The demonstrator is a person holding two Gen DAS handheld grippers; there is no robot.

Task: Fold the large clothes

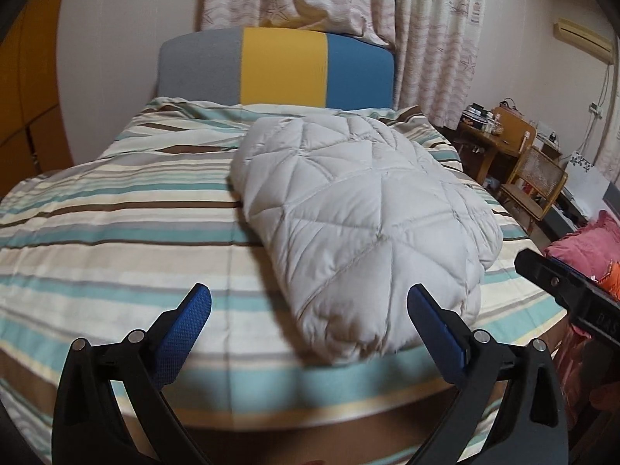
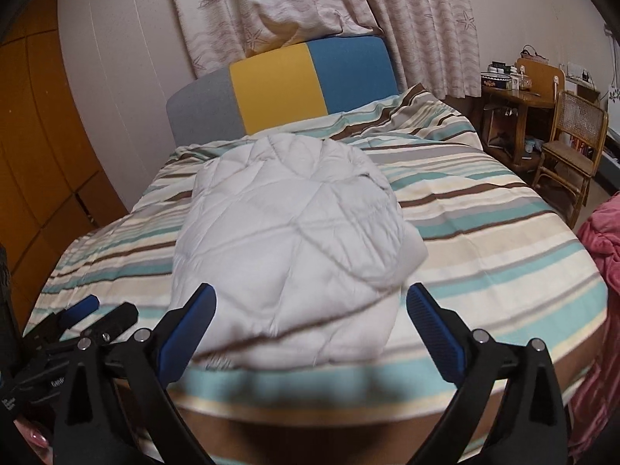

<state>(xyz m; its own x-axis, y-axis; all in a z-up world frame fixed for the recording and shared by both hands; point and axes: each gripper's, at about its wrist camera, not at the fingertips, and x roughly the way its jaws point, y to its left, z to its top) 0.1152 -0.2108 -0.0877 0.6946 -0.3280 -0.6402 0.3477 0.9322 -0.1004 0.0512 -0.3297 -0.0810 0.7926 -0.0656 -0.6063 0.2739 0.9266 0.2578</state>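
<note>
1. Quilted jacket (image 1: 360,228) lies folded into a puffy bundle on the near half of the bed (image 1: 116,232), just beyond both grippers and right of the bed's middle line; neither touches it.
2. Left gripper (image 1: 309,312) hovers with its jaws spread wide and nothing between them; its blue pads (image 1: 186,329) have a dimpled, grippy surface (good for slick fabric).
3. Right gripper (image 2: 311,310) is likewise spread and empty, aimed at the bundle's near edge.
4. Judging by the compact shape, the fold looks nearly or fully done, which would explain both grippers standing off.
5. Pale grey shell, stitched in triangular panels, looks smooth and springy; it may puff back open.
6. Striped duvet beneath is soft and slightly rumpled toward the grey, yellow and blue headboard (image 1: 283,66).
</note>
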